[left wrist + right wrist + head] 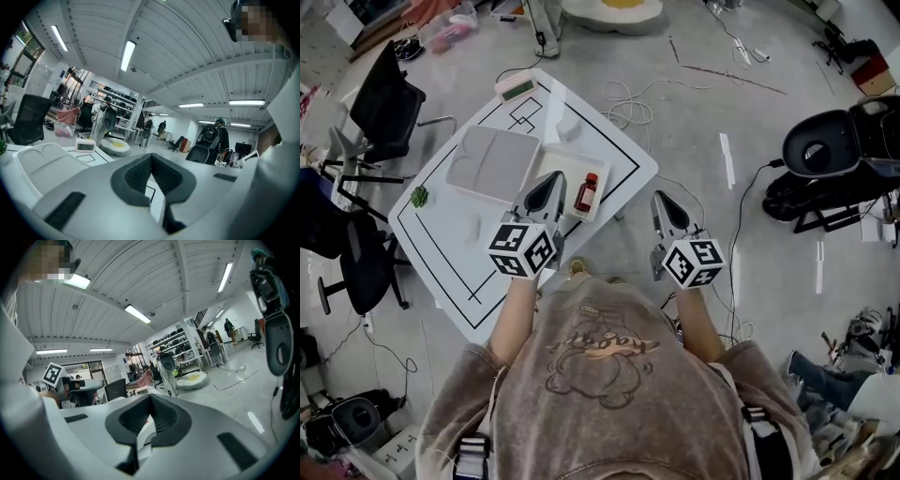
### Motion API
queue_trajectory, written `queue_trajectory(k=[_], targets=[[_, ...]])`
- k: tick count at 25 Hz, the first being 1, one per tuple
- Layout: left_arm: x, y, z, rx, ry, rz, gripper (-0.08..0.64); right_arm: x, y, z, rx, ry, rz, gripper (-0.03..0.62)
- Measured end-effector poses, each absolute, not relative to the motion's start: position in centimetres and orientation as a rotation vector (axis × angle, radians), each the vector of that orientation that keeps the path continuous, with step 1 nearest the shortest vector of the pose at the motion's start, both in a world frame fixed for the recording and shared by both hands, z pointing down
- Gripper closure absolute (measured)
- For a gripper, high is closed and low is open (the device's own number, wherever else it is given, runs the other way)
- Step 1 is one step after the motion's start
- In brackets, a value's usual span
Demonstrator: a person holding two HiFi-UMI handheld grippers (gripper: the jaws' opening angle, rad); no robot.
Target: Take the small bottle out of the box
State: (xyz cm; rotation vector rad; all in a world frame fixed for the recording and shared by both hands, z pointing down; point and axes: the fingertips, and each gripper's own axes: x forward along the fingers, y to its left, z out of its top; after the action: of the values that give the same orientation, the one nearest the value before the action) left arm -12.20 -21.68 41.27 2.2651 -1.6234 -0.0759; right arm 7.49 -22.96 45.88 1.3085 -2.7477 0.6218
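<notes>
The small bottle lay in the box on the desk, with its cap end pointing away from the person. The left tongs were shut tight and held nothing. The bottle was just beside them, on their right. The right tongs were shut and empty too, but farther off, past the desk edge.

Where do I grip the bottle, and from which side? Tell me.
Across its body, below the red cap, coming straight down from above. The bottle appears to lie flat in the open-topped box, so its walls likely block a sideways approach.
</notes>
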Motion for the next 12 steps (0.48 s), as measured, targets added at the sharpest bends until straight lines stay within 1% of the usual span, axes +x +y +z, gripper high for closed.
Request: queue_trajectory(k=[12], targets=[[-13.0,-23.1,41.7,2.288,-1.607,-0.059,0.552,7.6,-24.6,45.4,1.365,-2.73,0.605,0.595]])
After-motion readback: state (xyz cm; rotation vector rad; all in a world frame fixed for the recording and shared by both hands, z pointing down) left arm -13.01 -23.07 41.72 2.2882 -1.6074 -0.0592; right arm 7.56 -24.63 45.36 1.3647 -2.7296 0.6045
